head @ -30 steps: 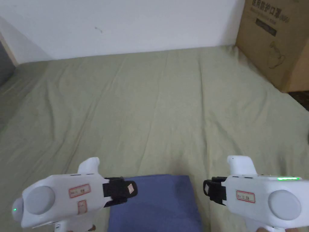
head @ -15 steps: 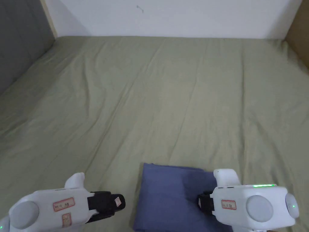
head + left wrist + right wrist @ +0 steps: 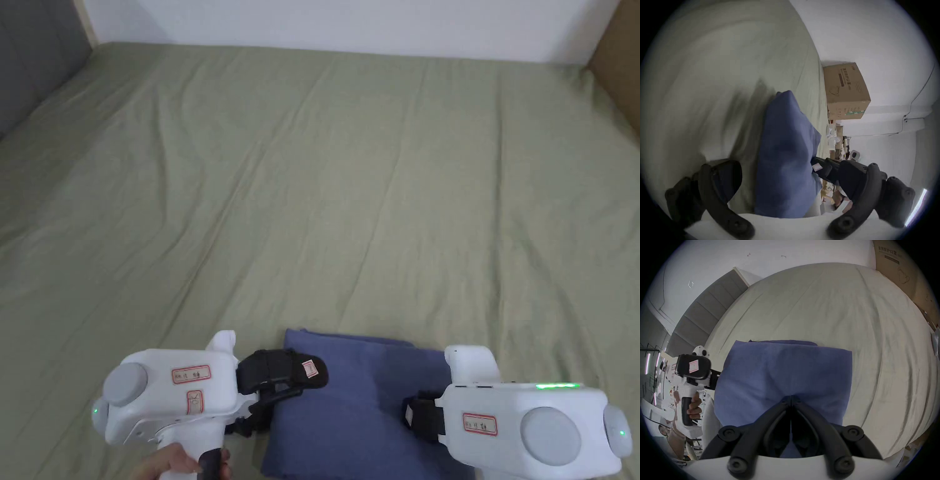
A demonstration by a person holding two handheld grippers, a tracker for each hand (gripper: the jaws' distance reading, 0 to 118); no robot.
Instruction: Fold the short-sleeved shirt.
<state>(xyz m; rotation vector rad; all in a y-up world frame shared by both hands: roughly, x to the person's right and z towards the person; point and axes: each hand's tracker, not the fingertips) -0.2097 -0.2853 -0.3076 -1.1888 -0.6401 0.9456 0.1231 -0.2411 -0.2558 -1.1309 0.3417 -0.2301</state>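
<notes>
Between the spread jaws of the left gripper (image 3: 776, 177) sits the folded blue shirt (image 3: 356, 400), on the green bedsheet (image 3: 350, 187). Right gripper (image 3: 791, 396): jaws pressed together w/ tips over shirt's near edge; pinching cloth or not, can't tell.

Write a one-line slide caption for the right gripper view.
Right gripper shut on folded blue shirt lying on a green bedsheet.

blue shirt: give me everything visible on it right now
The blue shirt is a plain, soft-looking fabric already folded into a compact rectangular stack, with layered edges showing at its far side. It lies flat near the front edge of the green sheet. The right gripper has its jaws closed over the cloth; whether they pinch it is unclear. The left gripper is open, jaws straddling the shirt's left edge.
</notes>
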